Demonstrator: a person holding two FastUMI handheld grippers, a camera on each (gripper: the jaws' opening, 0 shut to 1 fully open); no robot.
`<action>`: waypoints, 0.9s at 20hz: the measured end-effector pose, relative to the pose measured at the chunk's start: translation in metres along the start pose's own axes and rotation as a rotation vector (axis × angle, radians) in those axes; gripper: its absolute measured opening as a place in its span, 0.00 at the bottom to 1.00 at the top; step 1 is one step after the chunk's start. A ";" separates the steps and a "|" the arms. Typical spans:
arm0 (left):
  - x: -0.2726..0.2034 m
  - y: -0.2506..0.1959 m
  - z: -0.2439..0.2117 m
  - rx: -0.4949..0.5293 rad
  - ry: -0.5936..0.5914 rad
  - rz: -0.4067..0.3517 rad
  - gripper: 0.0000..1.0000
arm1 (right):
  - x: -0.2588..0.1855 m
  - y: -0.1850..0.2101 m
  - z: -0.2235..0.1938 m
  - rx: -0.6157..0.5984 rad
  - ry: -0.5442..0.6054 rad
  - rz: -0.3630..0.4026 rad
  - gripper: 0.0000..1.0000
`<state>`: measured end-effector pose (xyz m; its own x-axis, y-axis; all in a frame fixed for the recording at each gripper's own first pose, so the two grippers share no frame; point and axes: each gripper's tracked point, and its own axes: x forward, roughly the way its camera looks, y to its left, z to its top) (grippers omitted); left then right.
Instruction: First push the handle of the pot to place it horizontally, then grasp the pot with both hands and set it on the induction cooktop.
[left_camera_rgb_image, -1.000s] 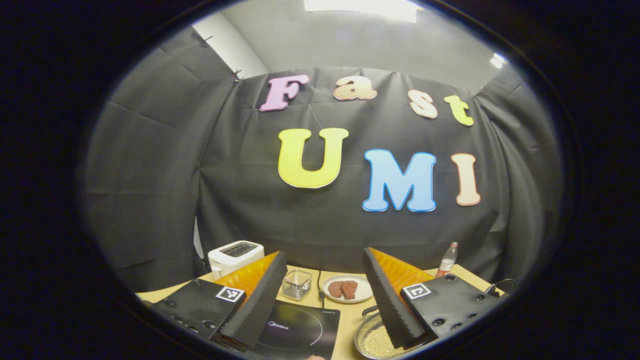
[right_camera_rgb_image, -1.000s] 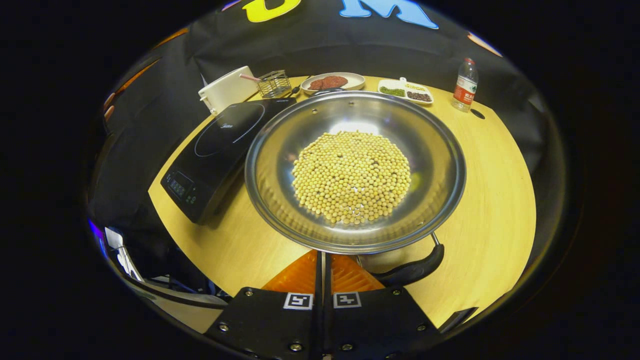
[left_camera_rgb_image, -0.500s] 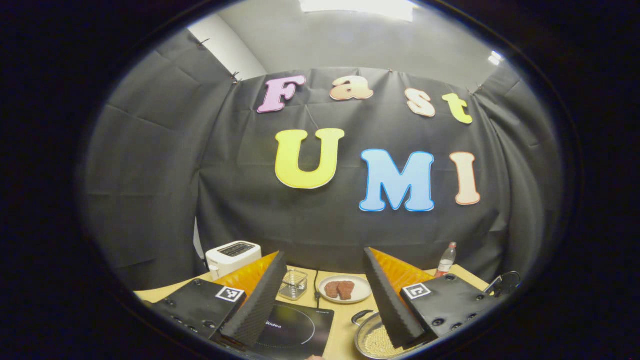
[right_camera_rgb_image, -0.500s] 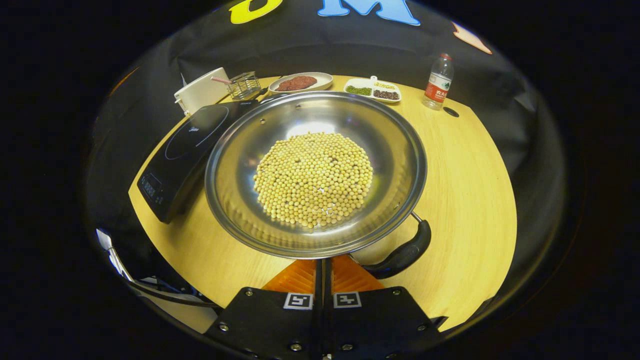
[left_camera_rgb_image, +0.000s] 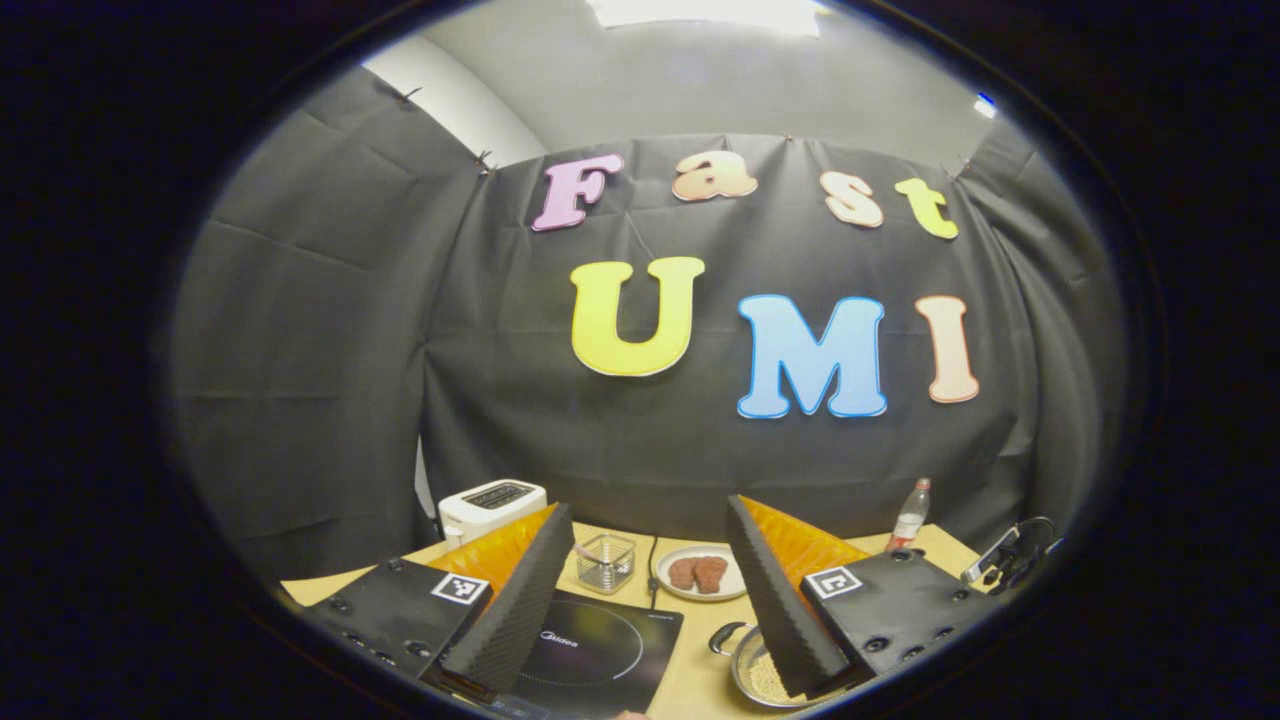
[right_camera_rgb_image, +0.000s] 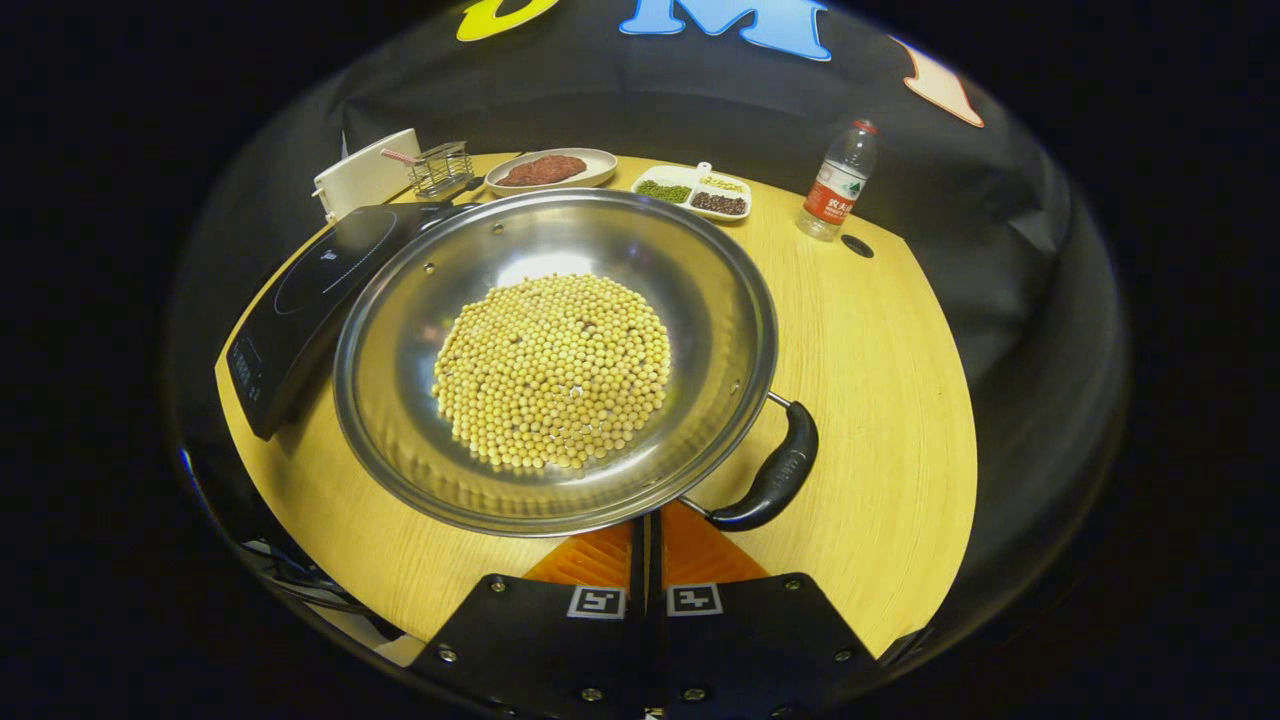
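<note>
Pot (right_camera_rgb_image: 555, 360): steel, wide and shallow, on the bench (right_camera_rgb_image: 880, 380), in the right gripper view; its left rim overlaps the near edge of the cooktop (right_camera_rgb_image: 310, 290). In the left gripper view a part of it shows low, behind the left gripper's own finger.
Beans (right_camera_rgb_image: 553, 372): a flat heap of pale round beans in the middle of the pot.
Handle (right_camera_rgb_image: 770, 478): dark, at the pot's near right rim, slanting up to the right, just beside the right gripper's tips.
Right gripper (right_camera_rgb_image: 645, 535): fingers pressed together with nothing between them, tips at the pot's near rim; whether they touch it I cannot tell.
Left gripper (left_camera_rgb_image: 655, 610): fingers spread wide, raised above the bench and aimed at the booth wall, gripping nothing; the cooktop lies below between them.
Back of bench: toaster (right_camera_rgb_image: 365, 180), wire basket (right_camera_rgb_image: 440, 168), plate (right_camera_rgb_image: 550, 170) with brown pieces, divided dish (right_camera_rgb_image: 695, 193), bottle (right_camera_rgb_image: 838, 183) standing upright at the right.
</note>
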<state>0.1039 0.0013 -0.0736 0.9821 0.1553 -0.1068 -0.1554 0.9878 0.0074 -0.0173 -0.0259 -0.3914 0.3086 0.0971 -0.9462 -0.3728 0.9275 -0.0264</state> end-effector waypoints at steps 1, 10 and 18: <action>-0.002 0.001 -0.001 0.002 0.001 0.010 0.99 | 0.002 -0.004 0.002 -0.003 -0.003 -0.005 0.01; -0.023 0.002 -0.001 0.035 0.005 0.081 0.99 | 0.023 -0.047 0.029 0.058 -0.060 -0.075 0.01; -0.035 -0.016 -0.017 0.052 0.033 0.112 0.95 | 0.036 -0.061 0.048 0.112 -0.110 -0.074 0.01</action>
<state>0.0702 -0.0201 -0.0869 0.9547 0.2652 -0.1353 -0.2574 0.9636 0.0726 0.0589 -0.0618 -0.4083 0.4282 0.0605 -0.9017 -0.2476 0.9674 -0.0527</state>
